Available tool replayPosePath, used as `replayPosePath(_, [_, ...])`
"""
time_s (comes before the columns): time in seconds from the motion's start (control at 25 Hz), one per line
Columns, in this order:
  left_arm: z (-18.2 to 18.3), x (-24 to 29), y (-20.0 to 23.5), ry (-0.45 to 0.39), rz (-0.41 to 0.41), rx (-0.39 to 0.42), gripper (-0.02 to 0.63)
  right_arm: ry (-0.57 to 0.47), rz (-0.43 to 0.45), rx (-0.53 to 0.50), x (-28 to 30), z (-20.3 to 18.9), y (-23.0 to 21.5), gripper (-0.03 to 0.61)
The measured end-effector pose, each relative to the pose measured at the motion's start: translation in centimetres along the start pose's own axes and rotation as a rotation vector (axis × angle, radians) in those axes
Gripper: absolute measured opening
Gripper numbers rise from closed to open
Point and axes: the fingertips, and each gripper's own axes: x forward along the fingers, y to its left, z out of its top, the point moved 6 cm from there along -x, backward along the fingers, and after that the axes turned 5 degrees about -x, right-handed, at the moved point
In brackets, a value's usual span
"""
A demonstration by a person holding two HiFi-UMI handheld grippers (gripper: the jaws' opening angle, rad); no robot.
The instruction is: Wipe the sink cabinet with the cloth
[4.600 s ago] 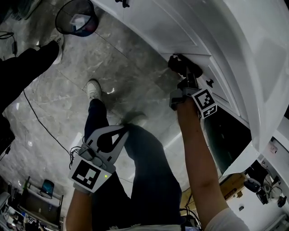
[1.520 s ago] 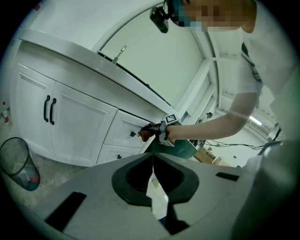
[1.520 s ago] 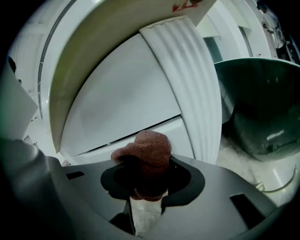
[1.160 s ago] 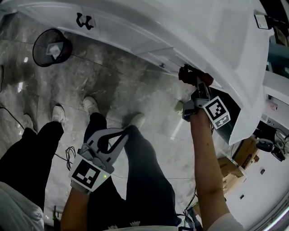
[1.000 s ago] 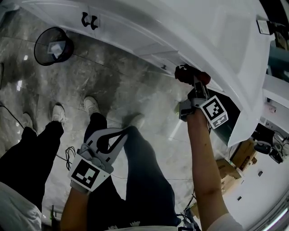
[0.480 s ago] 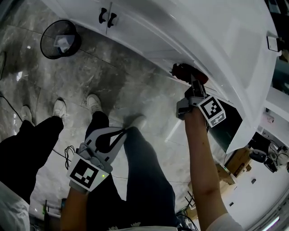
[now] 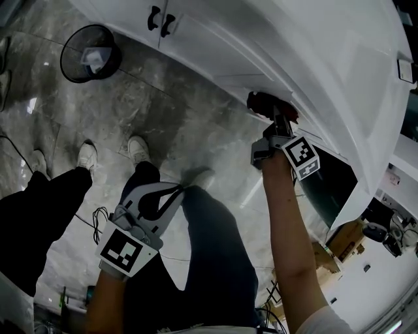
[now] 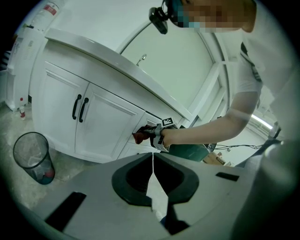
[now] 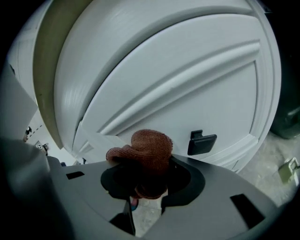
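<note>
Jaws of right gripper point(image 9: 146, 190) clamped on the bunched cloth point(image 9: 146, 152), at the cabinet point(image 9: 187, 84) door near its handle point(image 9: 201, 142). Left gripper point(image 8: 153, 164) closed, empty, held low. Advised: press firmly, stroke along the mouldings, avoid snagging the handle.

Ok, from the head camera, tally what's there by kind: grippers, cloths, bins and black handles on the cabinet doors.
Grippers: 2, the left gripper and the right gripper
Cloths: 1, the red-brown cloth
Bins: 1, the mesh bin
Black door handles: 2
Total: 6
</note>
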Motion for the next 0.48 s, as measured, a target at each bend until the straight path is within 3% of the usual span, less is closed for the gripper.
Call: replayPosePath(0.48, [-0.3,2.9,-0.5,0.012,0.020,0.045,0.012,0.028,0.076,0.058,1.6,-2.3,-3.0,0.140])
